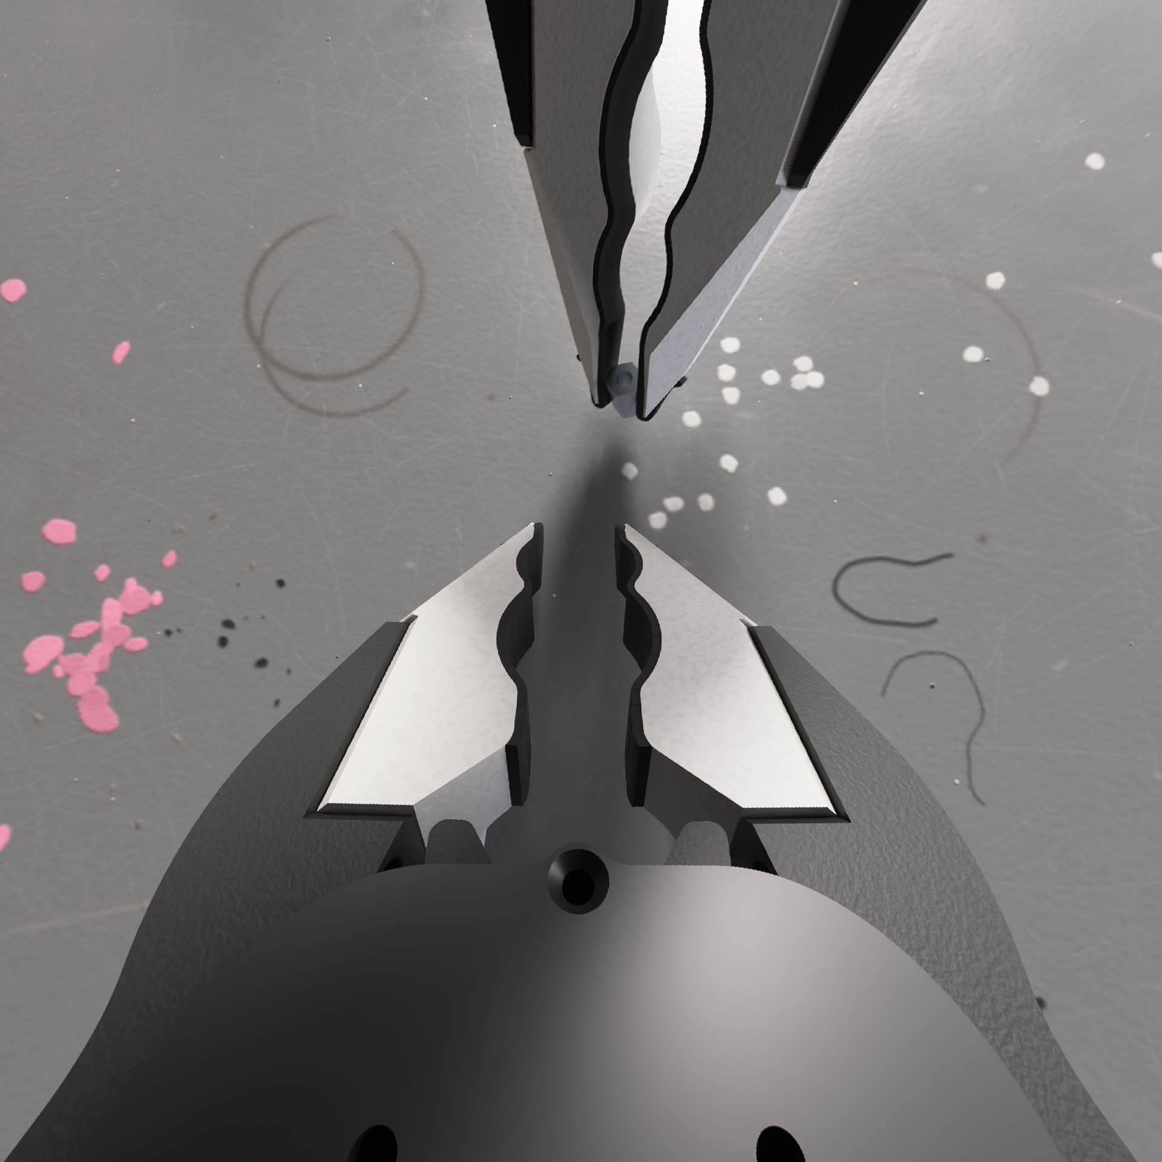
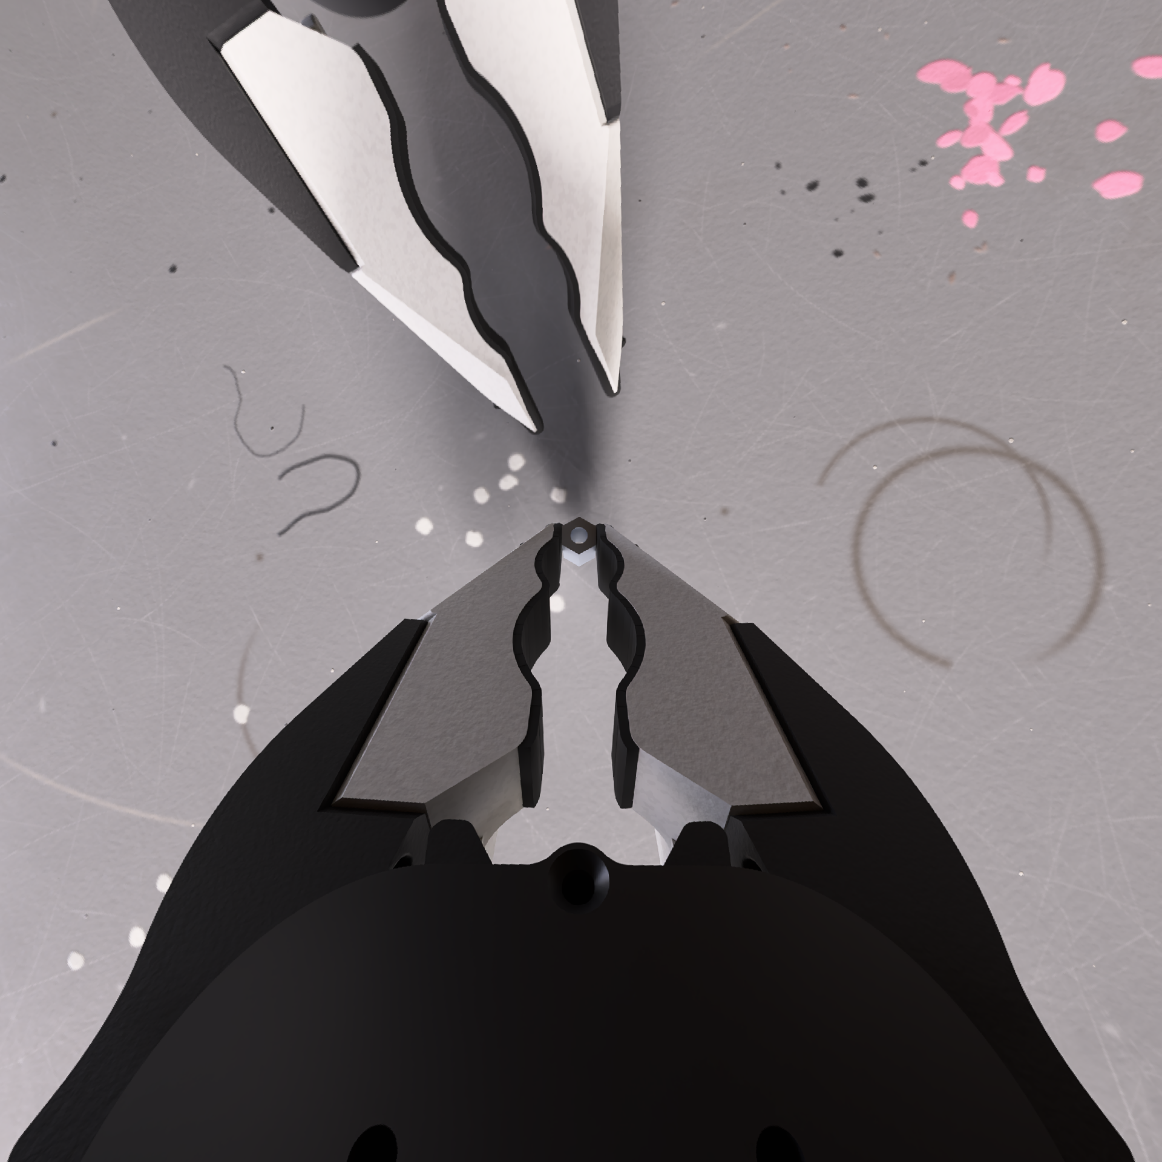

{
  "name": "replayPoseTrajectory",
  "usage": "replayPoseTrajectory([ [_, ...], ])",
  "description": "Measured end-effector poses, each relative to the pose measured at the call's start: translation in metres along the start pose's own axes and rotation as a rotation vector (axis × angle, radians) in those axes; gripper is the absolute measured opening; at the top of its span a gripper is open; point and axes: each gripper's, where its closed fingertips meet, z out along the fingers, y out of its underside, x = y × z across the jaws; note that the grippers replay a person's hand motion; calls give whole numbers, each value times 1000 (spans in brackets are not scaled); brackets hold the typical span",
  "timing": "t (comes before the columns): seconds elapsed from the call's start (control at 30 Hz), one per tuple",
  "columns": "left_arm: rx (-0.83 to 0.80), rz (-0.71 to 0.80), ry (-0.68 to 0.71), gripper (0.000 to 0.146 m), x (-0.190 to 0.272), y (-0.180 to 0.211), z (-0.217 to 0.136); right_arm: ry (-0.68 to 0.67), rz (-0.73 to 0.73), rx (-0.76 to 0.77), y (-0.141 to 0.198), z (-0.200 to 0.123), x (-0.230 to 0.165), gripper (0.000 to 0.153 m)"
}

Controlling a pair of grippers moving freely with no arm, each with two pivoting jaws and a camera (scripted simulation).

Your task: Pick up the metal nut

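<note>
The metal nut (image 2: 578, 536) is small, grey and hexagonal, and it sits pinched between the fingertips of my right gripper (image 2: 578, 531). In the left wrist view the right gripper (image 1: 619, 402) comes down from the top with the nut (image 1: 622, 382) between its tips. My left gripper (image 1: 578, 531) is open and empty, its tips a short way from the nut and pointing at it. In the right wrist view the left gripper (image 2: 573, 412) shows at the top, its jaws apart. I cannot tell whether the nut touches the table.
The grey tabletop (image 1: 251, 440) is scratched, with pink paint spatter (image 1: 94, 635), white dots (image 1: 729, 377), dark ring marks (image 2: 981, 547) and thin black squiggles (image 1: 880, 591). All of these are flat marks. The two grippers face each other tip to tip.
</note>
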Motion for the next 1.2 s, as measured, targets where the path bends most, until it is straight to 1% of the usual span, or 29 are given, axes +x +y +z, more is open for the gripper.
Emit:
replayPoseTrajectory([
  [0.1, 21, -13, 12, 22, 2, -2, 2, -3, -1, 8, -1, 1, 1, 10],
  [0.27, 13, -44, 28, 14, 5, -4, 4, -7, 3, 10, 1, 1, 1, 10],
  [0.43, -30, -106, 16, 15, 12, 1, -1, 16, 30, 30, 4, -4, 2, 10],
  [0.53, 3, -123, 65, 16, 25, -3, 0, 68, 36, 26, 8, -5, 10, 10],
  [0.63, 31, -104, 69, 16, 28, -9, 7, 72, 39, 39, 7, -5, 16, 10],
  [0.73, 5, -121, 42, 17, 24, -12, 6, 85, 12, 10, 12, -9, 18, 10],
  [0.83, 28, -82, -35, 19, 14, -17, -4, 64, -7, 13, 17, -17, 14, 10],
  [0.87, 31, -59, -57, 22, 10, -18, -6, 49, -10, 21, 18, -19, 11, 10],
  [0.9, 24, -39, -73, 29, 6, -19, -6, 37, -15, 27, 18, -20, 10, 10],
  [0.93, 7, -25, -79, 37, 2, -19, -4, 32, -20, 31, 18, -21, 9, 10],
  [1.0, -26, -12, -68, 47, -3, -18, 2, 30, -30, 34, 18, -20, 8, 10],
  [1.13, -67, -23, -55, 60, -6, -16, 12, 10, -48, 42, 19, -18, 3, 10],
  [1.2, -65, -18, -37, 61, -4, -16, 14, 1, -54, 39, 20, -17, 2, 10],
])
